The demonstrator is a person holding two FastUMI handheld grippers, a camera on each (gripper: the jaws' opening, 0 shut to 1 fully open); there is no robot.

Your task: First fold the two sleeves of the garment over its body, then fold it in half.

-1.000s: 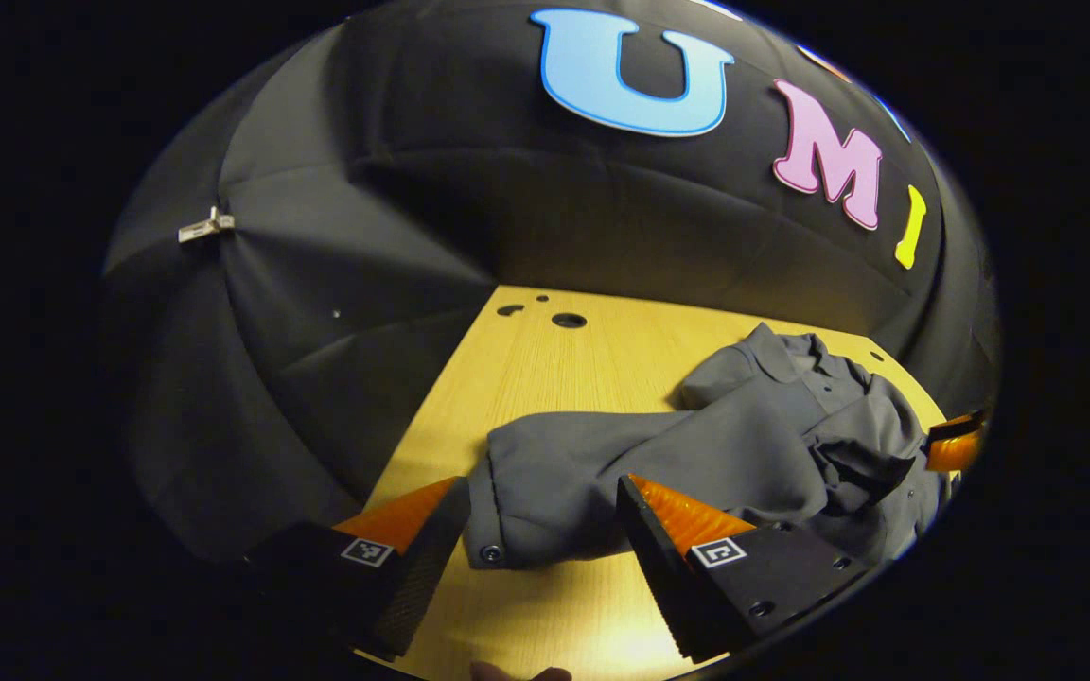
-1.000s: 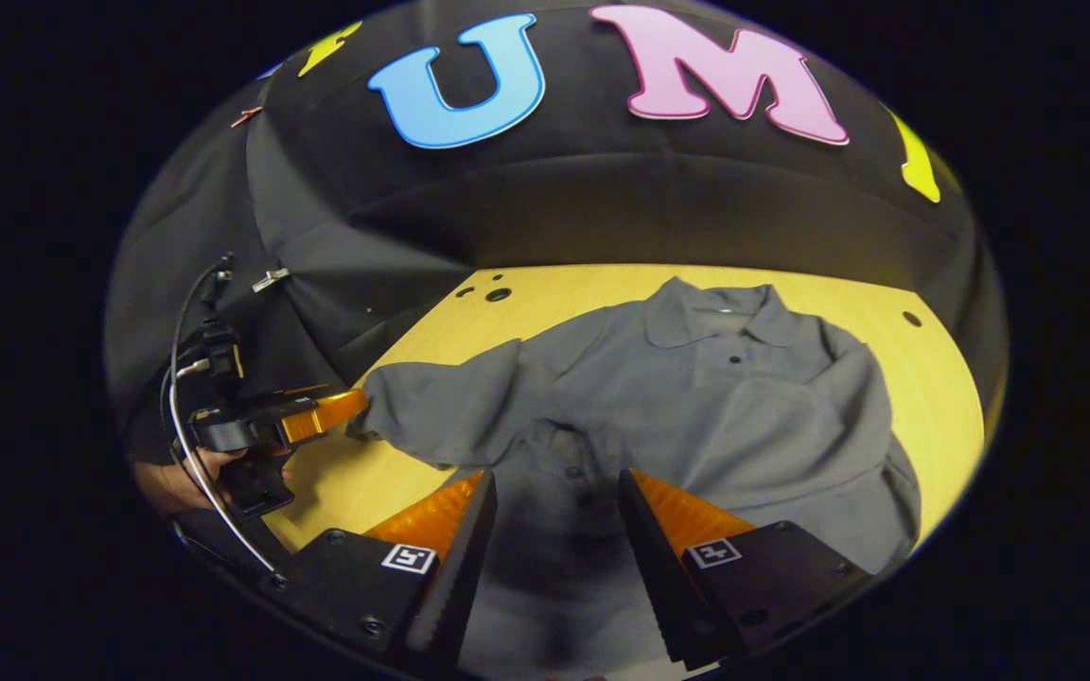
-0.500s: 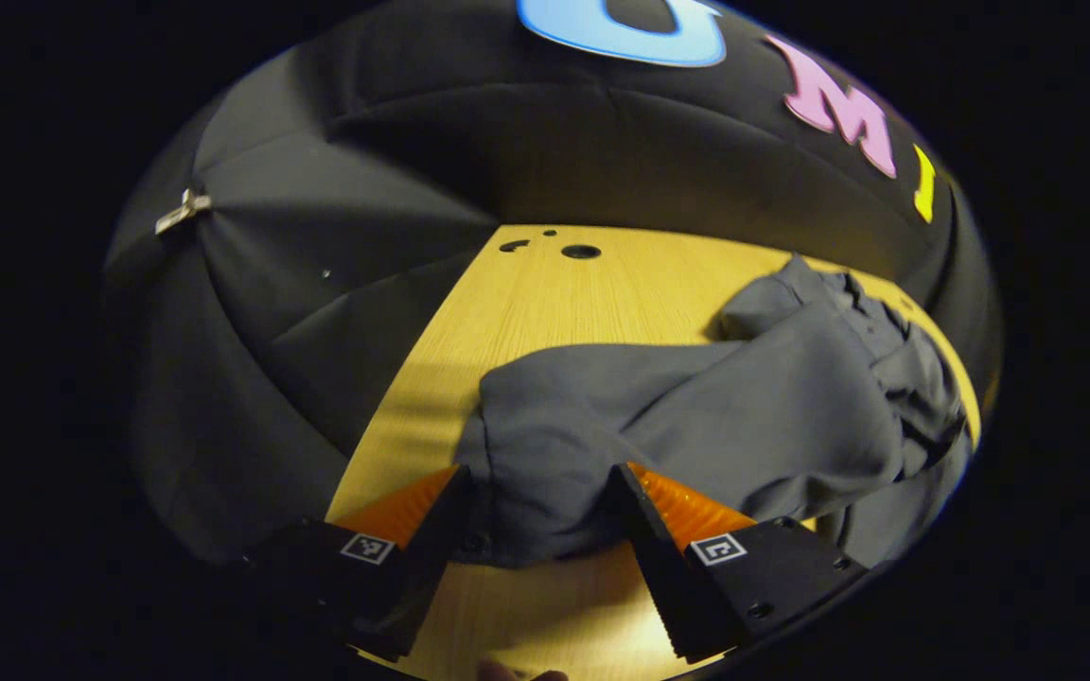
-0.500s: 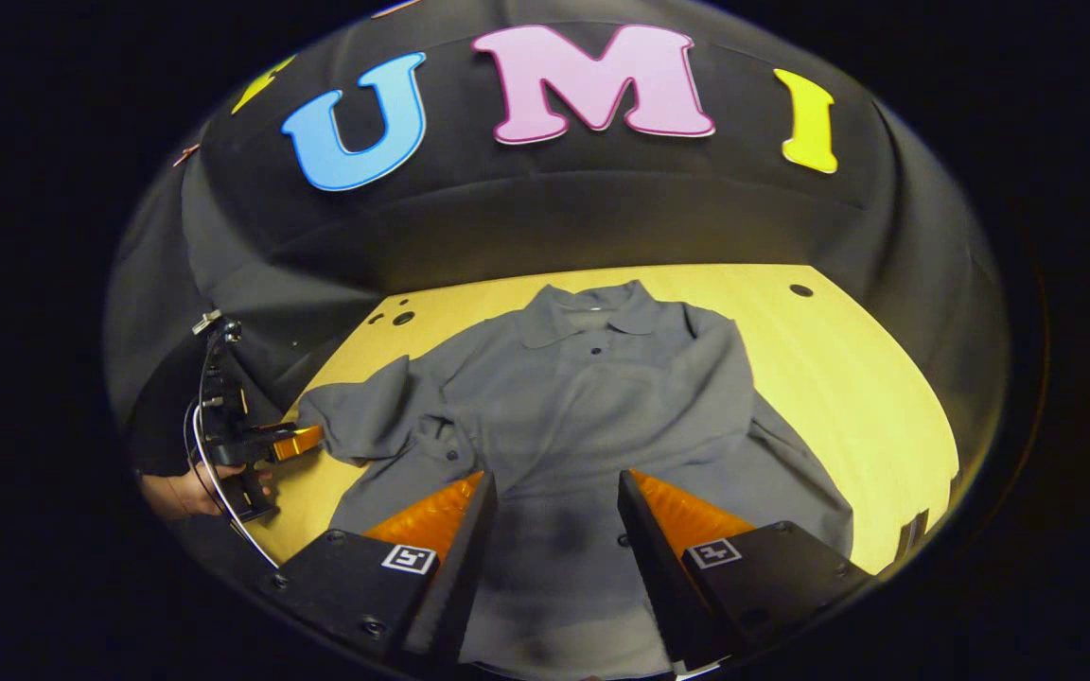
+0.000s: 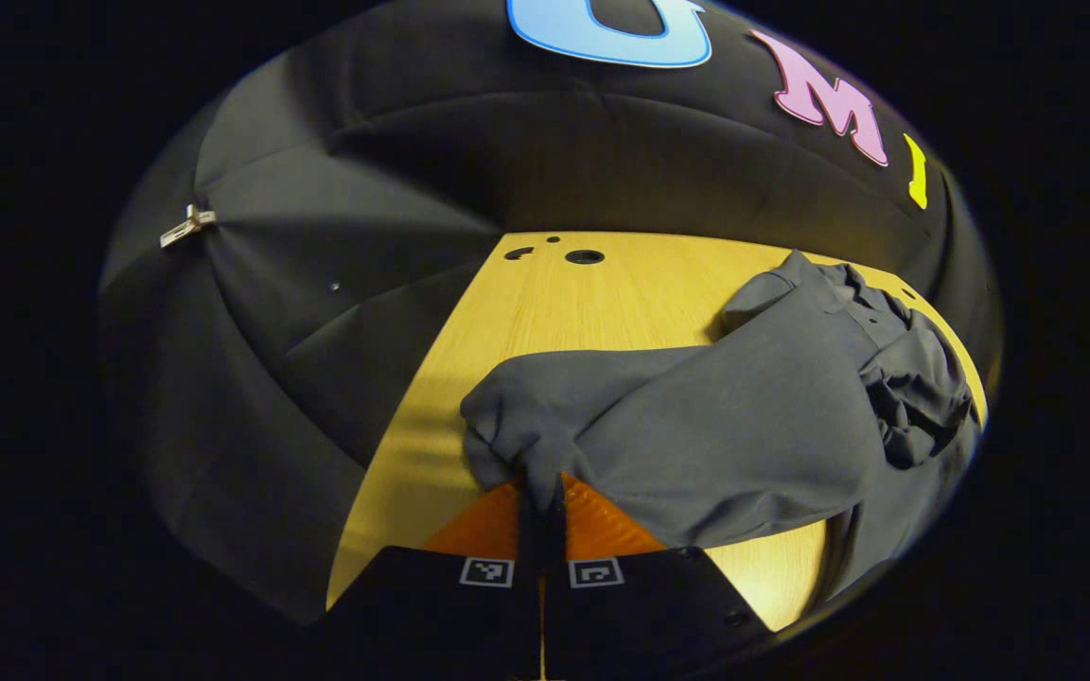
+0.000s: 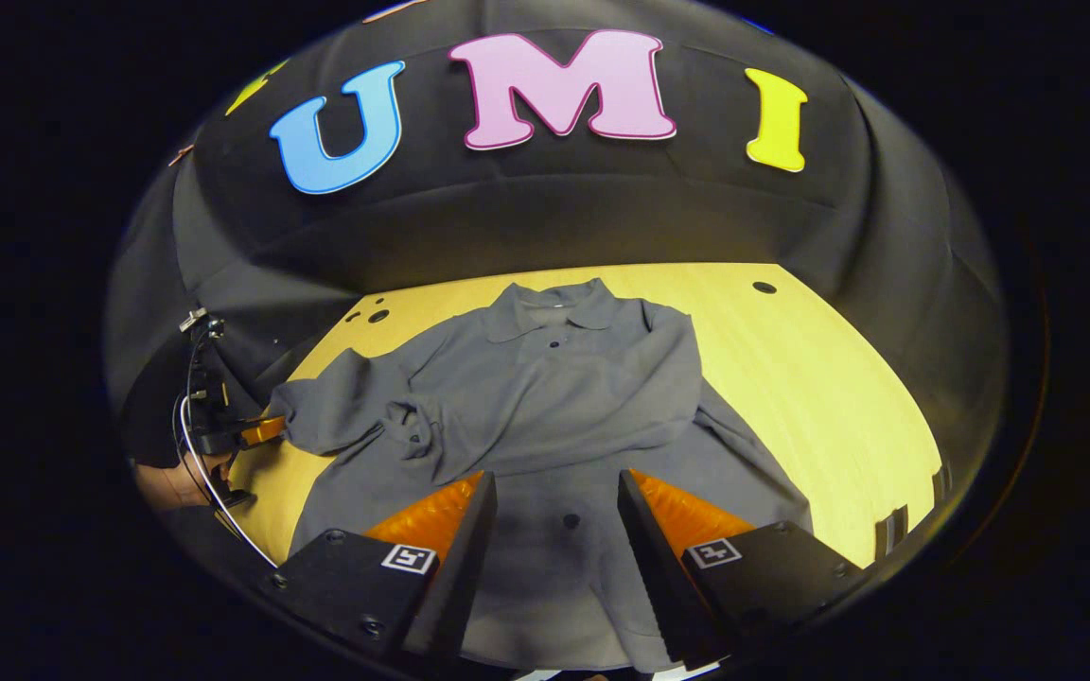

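One sleeve [image 6: 668, 378] lies folded over the shirt [image 6: 545, 416]; left gripper [image 5: 542, 501] pinches the other sleeve [image 5: 526, 426] near the table's [image 5: 545, 312] edge; right gripper [image 6: 554, 511] gapes wide; halving remains.

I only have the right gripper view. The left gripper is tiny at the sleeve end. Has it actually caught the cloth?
Observer: Yes. In the left gripper view the left gripper is shut on the sleeve end.
Operator: Is that sleeve end lying flat?
Observer: No, the cloth bunches where the fingers pinch it.
Operator: Anything on the table past that sleeve?
Observer: Bare table, with small holes near the wall.
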